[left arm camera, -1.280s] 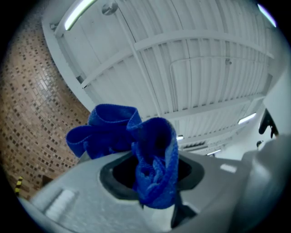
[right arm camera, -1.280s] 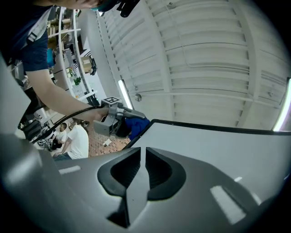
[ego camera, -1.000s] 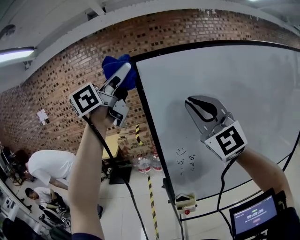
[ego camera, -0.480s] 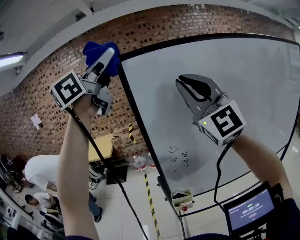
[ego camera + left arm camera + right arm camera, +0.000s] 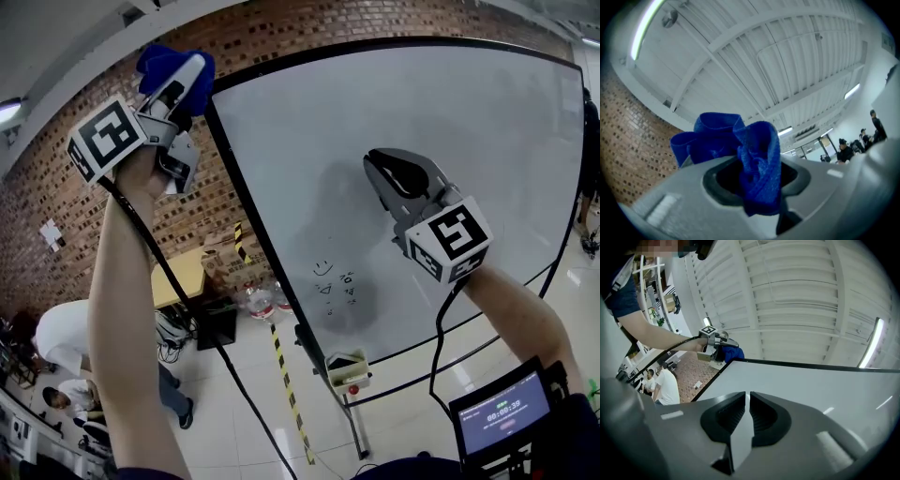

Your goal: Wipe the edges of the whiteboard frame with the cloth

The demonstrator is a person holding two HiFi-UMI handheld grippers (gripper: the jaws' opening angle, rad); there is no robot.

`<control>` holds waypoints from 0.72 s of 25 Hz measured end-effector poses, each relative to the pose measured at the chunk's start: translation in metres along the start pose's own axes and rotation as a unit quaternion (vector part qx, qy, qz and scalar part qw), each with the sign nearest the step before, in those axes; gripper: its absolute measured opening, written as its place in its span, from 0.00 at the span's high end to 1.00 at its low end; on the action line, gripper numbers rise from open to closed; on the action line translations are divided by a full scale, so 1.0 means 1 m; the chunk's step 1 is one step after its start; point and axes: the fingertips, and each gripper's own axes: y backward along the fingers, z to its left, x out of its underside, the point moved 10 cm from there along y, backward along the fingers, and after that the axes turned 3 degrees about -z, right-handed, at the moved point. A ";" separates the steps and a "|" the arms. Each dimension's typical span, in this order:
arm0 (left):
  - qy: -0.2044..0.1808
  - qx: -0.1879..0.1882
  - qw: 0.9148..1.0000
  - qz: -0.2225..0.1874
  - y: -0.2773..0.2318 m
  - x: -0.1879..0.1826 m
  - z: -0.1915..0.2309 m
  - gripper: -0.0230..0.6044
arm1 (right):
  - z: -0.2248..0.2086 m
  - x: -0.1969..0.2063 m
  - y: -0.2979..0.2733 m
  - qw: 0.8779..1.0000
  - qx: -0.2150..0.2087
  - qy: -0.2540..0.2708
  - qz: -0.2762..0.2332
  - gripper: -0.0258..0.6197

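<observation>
The blue cloth (image 5: 156, 64) is clamped in the left gripper (image 5: 187, 69), bunched over its tips, with the whiteboard frame (image 5: 210, 86) corner at 3 o'clock. The right gripper (image 5: 394, 173) is held closed and empty before the board.

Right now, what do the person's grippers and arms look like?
The left gripper and right gripper are light grey with black pads. Each carries a white cube with black square markers and trails a black cable. The forearms are bare; a dark sleeve shows at bottom right.
</observation>
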 end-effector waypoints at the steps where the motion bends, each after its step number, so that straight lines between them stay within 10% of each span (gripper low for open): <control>1: -0.024 0.001 1.000 0.017 -0.007 0.001 -0.001 0.70 | 0.000 0.004 0.005 1.000 0.002 0.000 0.006 0.91; 4: -0.136 -0.013 0.984 0.113 -0.032 0.008 -0.013 0.70 | -0.003 0.015 0.021 1.000 0.008 0.011 0.021 0.91; 8: -0.289 -0.037 0.921 0.258 -0.065 0.039 -0.033 0.71 | -0.011 0.027 0.037 0.999 0.015 0.026 0.036 0.91; 11: -0.331 -0.036 0.887 0.321 -0.085 0.061 -0.052 0.71 | -0.015 0.028 0.056 0.999 0.024 0.023 0.038 0.91; 15: -0.332 -0.046 0.884 0.325 -0.104 0.072 -0.075 0.71 | -0.024 0.022 0.085 0.999 0.026 0.007 0.030 0.91; 18: -0.308 -0.069 0.903 0.291 -0.113 0.061 -0.087 0.71 | -0.047 0.012 0.108 0.999 0.025 -0.005 0.024 0.91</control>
